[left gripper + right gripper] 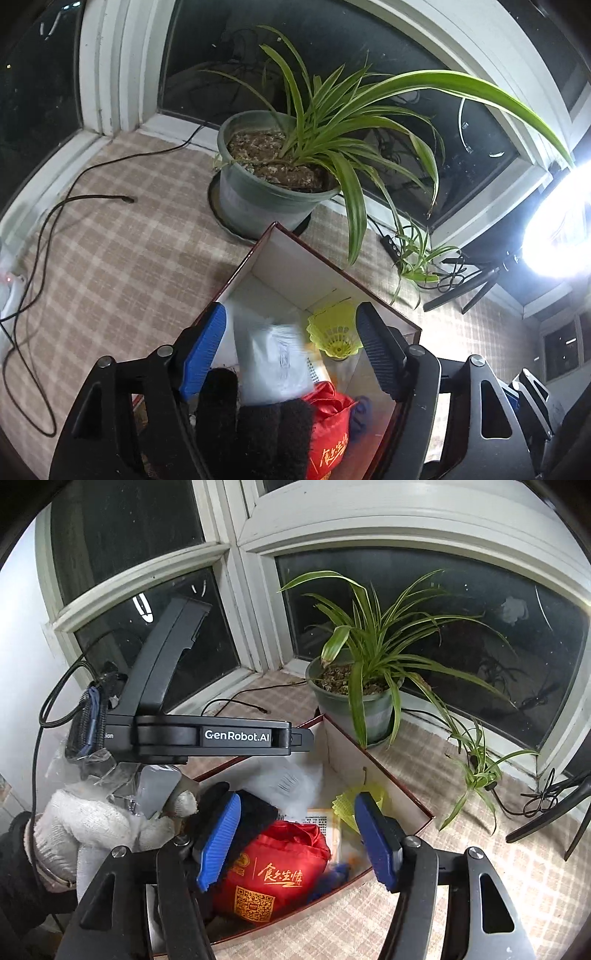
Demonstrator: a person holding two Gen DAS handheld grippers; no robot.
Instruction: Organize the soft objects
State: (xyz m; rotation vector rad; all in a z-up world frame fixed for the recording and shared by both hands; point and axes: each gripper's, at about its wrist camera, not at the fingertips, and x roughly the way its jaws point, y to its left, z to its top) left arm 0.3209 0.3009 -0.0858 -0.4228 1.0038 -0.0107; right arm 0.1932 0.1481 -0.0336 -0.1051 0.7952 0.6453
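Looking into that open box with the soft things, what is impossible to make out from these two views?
- Blue item: right wrist view, mostly under the red printed fabric bag.
- Black fuzzy cloth: left wrist view, cut by the bottom edge.
- White plastic packet's label: blurred.

Both wrist views look steeply down along their jaws, close above the open box (295, 273) (388, 775) on the checked counter (122, 258) (480, 849). Both share the potted plant (280, 177) (354, 690) and the dark window (332, 55) (424, 602); the right view looks from farther right.
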